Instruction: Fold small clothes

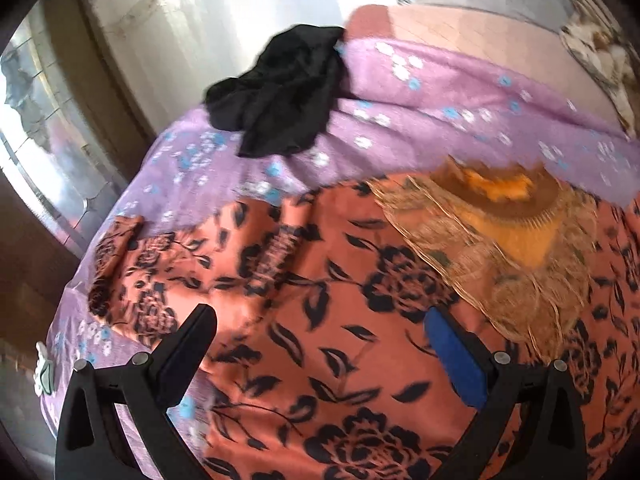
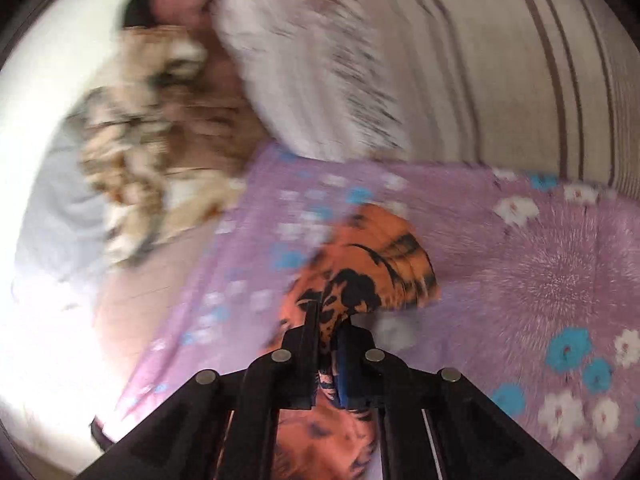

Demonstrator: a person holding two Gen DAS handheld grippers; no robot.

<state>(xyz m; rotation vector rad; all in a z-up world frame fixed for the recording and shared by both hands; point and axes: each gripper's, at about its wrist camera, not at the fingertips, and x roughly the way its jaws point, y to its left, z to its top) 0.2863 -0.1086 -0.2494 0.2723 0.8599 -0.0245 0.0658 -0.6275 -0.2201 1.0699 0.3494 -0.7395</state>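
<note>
Spread flat across the lilac bedsheet printed with white and blue flowers [image 1: 400, 92]: an orange-pink garment patterned with black roses and leaves [image 1: 320, 320], wide embroidered gold-and-brown neckline [image 1: 496, 232] toward the far right, one sleeve trailing off to the left edge of the bed. Directly over the cloth's middle: the left gripper [image 1: 320, 340], fingers spread wide, pinching nothing, one black finger [image 1: 188, 344] on the left and a blue-padded finger [image 1: 456, 360] on the right, rose fabric showing between them. Whether hovering or touching, impossible to tell.

Pressed together on a bunched fold of that same orange rose fabric [image 2: 360, 276]: the right gripper [image 2: 328, 344], cloth ballooning up and forward beyond the tips, more of it spilling beneath the fingers toward the lens. Lifted clear of the sheet there, judging by the shadow under the bulge (a judgement only).

Deciding relation for the next fold: the garment's long axis apparently running left to right in the left wrist view, the right gripper already gripping one end, the left nearer the body and the free left sleeve, so probably best placed to pin or take the opposite edge.

Hard to make out: which part of the garment sits in the right grip; the heavily blurred tan-and-white bedding [image 2: 152, 140] beyond. A crumpled black garment [image 1: 280, 92] lies well apart at the far edge, untouched.
</note>
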